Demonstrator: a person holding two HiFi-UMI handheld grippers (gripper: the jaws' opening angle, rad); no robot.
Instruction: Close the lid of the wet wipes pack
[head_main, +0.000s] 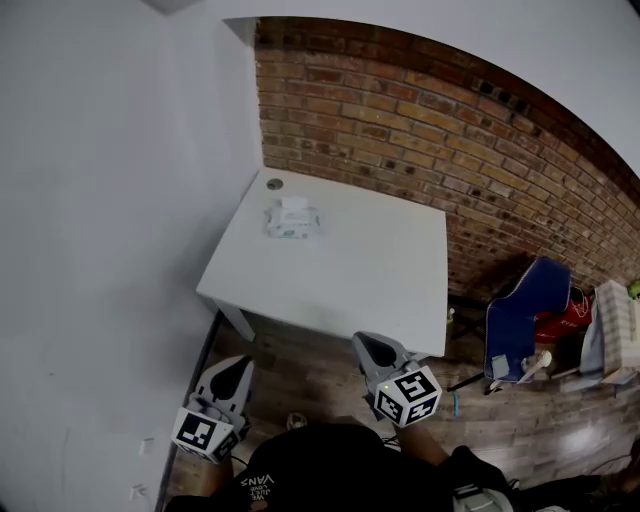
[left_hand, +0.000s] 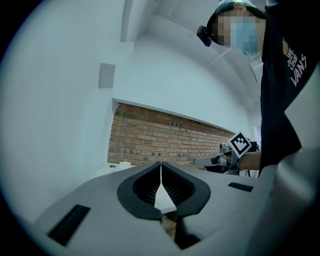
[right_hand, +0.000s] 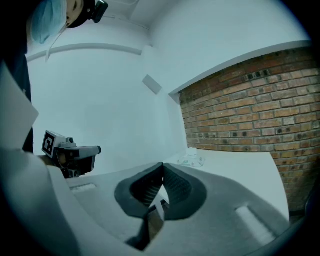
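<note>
**Item: wet wipes pack** (head_main: 294, 221). Lies flat on the white bench (head_main: 370, 270), toward its far left corner, near the brick wall (head_main: 420, 130). The lid (head_main: 293, 203) appears to stand up at the pack's far edge as a small white flap. The hinge detail is too small to confirm.

**Item: left hand-held gripper** (head_main: 236, 368). Held low by the person's body, short of the bench's near edge and well apart from the pack. The jaw tips meet and nothing is between them.

**Item: right hand-held gripper** (head_main: 368, 342). Just short of the bench's near edge, also well apart from the pack. The jaws are pressed together and it is empty.

**Step in hand (judged):** the approach; the closing is not yet begun.

**Handling notes (judged):**
- The joined jaws would serve as a blunt pusher, so there is no need to open them.
- Reach over the pack from above and behind the flap, tip it forward, then press down on its front edge until it seats.
- The pack is light and likely to slide, so rest the other hand-held gripper on its body, clear of the lid, as a brace.
- Press vertically, not toward the wall.
</note>
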